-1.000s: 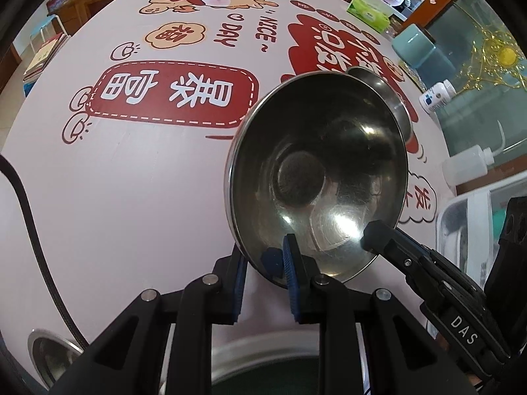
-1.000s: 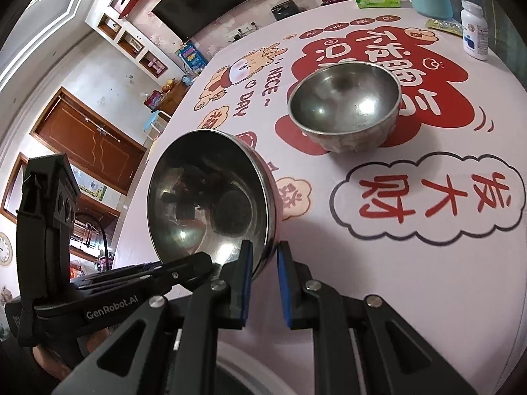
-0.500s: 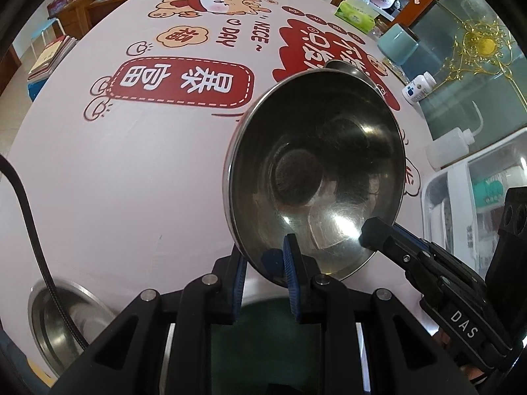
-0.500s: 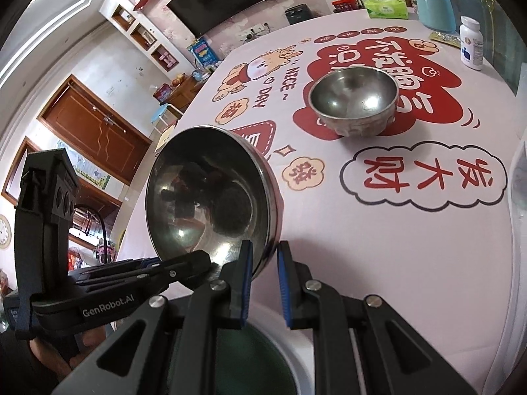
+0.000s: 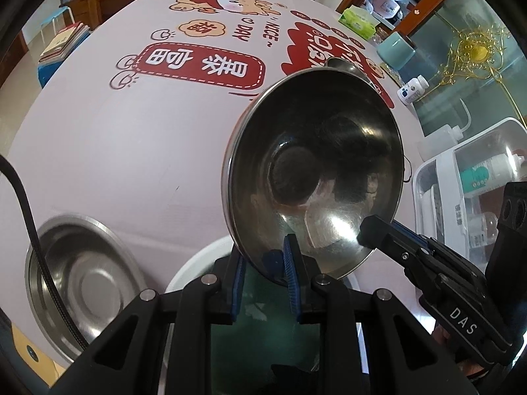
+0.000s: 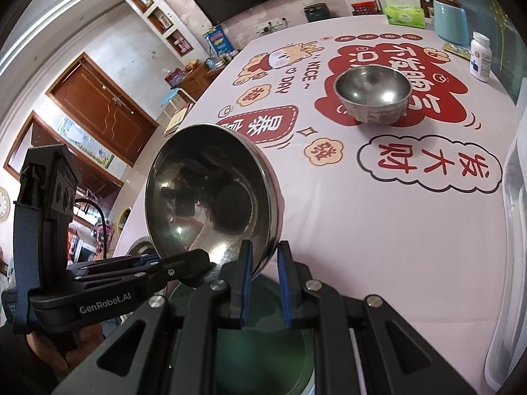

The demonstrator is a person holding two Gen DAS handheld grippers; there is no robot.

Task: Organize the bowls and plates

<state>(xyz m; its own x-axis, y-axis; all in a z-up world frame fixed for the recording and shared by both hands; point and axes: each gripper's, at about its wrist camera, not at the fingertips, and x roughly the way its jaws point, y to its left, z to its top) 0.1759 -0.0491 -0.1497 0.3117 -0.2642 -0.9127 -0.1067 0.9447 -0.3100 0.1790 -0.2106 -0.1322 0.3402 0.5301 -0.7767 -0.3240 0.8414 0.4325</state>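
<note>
Both my claws, left gripper [image 5: 263, 271] and right gripper [image 6: 265, 279], stay clamped on the steel bowl [image 5: 313, 177], tilted on its rim. I've carried it back over the green plate [image 5: 263, 329]; another bowl [image 6: 374, 95] waits at one o'clock, so I judge stacking is next.

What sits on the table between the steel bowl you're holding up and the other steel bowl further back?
Nothing but printed tablecloth between the held bowl and the far bowl, as the right wrist view shows.
</note>
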